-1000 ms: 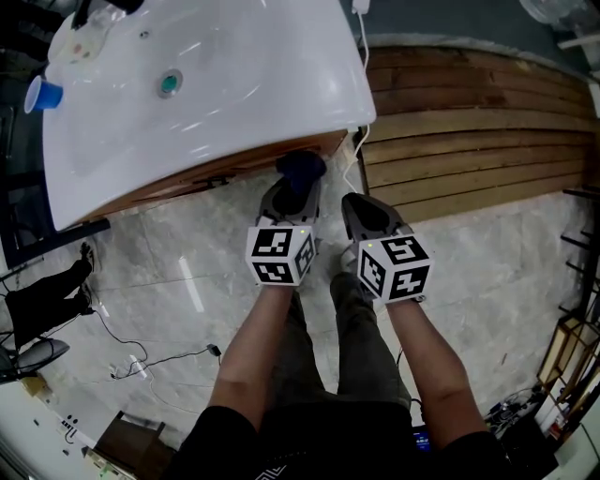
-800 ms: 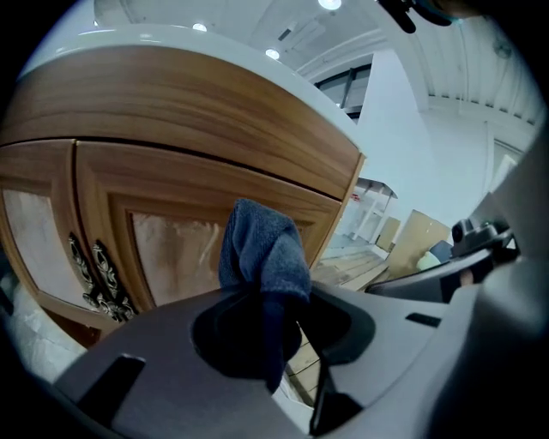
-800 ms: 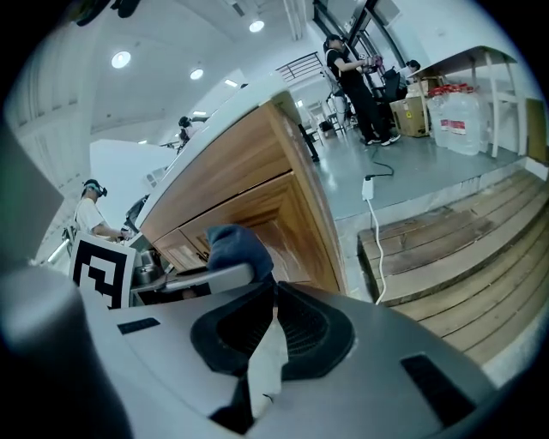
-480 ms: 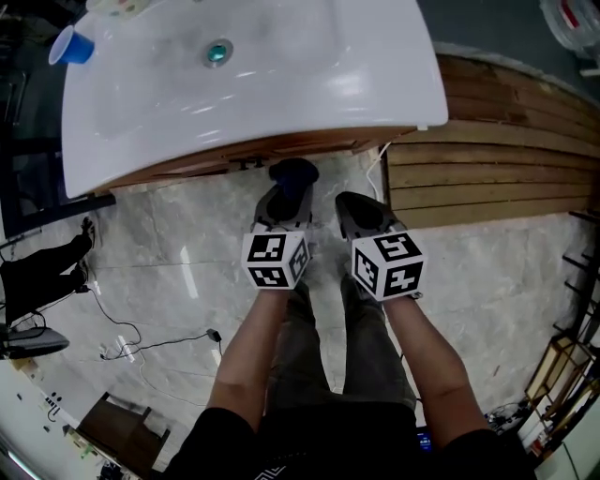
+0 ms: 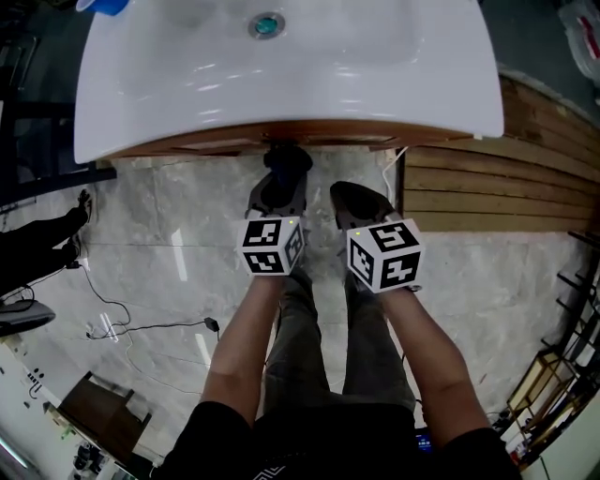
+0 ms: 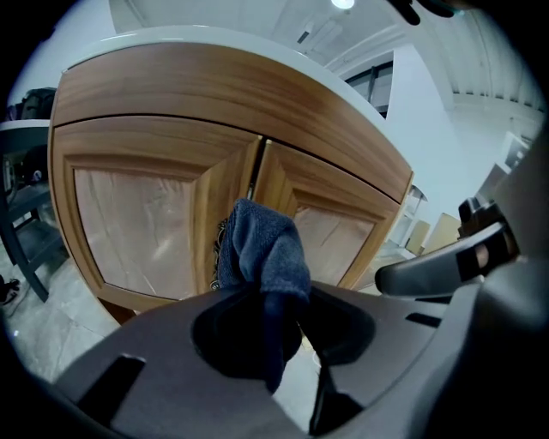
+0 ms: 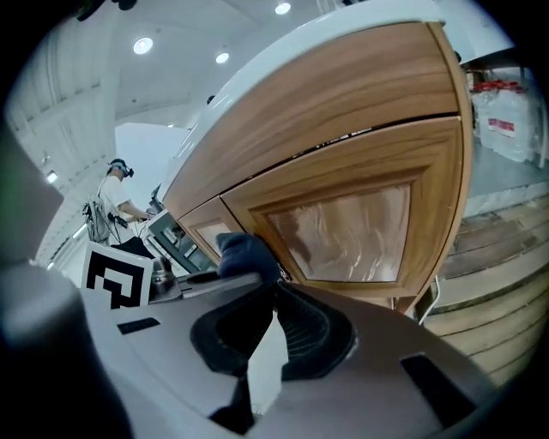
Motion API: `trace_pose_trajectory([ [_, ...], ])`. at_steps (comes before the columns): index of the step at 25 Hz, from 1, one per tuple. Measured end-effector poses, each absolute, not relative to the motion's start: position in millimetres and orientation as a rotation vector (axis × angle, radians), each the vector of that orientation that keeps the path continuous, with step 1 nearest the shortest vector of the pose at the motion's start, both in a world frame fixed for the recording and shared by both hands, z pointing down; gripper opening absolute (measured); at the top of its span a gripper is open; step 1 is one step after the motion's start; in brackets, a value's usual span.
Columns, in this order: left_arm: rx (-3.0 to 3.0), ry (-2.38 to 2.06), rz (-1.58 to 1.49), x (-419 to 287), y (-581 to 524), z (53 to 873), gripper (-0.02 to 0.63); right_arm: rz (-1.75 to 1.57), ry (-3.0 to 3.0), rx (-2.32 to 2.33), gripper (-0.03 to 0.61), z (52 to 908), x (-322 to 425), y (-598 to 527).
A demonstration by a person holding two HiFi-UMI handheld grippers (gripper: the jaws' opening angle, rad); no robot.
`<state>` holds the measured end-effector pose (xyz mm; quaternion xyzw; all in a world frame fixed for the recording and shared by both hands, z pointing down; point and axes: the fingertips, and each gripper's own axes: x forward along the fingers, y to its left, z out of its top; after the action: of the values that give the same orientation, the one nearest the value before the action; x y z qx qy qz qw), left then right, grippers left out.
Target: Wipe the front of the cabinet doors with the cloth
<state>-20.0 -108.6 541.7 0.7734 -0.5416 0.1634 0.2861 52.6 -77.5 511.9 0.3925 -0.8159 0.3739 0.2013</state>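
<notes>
Left tongs [image 6: 268,296] clamped tight on the cloth [image 6: 262,249], no gap showing beside the fabric. Right tongs [image 7: 273,290] drawn together at the tips, nothing between them; only a pale wedge of floor [image 7: 262,360] shows lower down between the jaws. Both held out side by side from the person's bare forearms, the left tongs [image 5: 279,187] slightly ahead of the right tongs [image 5: 361,202], apart from each other.

Cloth is dark blue, bunched. One narrow tail hangs down through the left tongs' grip; the thick folded end stands up and forward out of them. Long axis runs along the line of the tongs, free end pointing at the cabinet.

That end sits in front of the seam where the two cabinet doors [image 6: 146,219] meet, covering part of a dark handle there (contact with the wood cannot be told). From the head view the cloth [image 5: 288,159] lies right at the cabinet front, under the overhang of the white worktop [image 5: 394,84].

Doors are wood-framed with pale glossy panels. The right gripper view looks obliquely at the right-hand door [image 7: 343,223], with the cloth [image 7: 244,253] to its left.

Farther off: drain [image 5: 267,24] in the worktop's basin, wooden planks [image 5: 487,187] on the floor to the right.
</notes>
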Motion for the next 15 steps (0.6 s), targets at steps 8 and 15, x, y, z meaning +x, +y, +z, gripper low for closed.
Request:
trace_pose_trajectory([
  [8,2.048,-1.466,0.411,-20.0,-125.0,547.2,0.104,1.053,-2.257,1.097,0.041,521.2,60.0,-71.5],
  [15,2.069,-1.424,0.419,5.4,-129.2,553.2,0.104,1.063,-2.253,1.148,0.041,518.7,85.6,-80.1],
])
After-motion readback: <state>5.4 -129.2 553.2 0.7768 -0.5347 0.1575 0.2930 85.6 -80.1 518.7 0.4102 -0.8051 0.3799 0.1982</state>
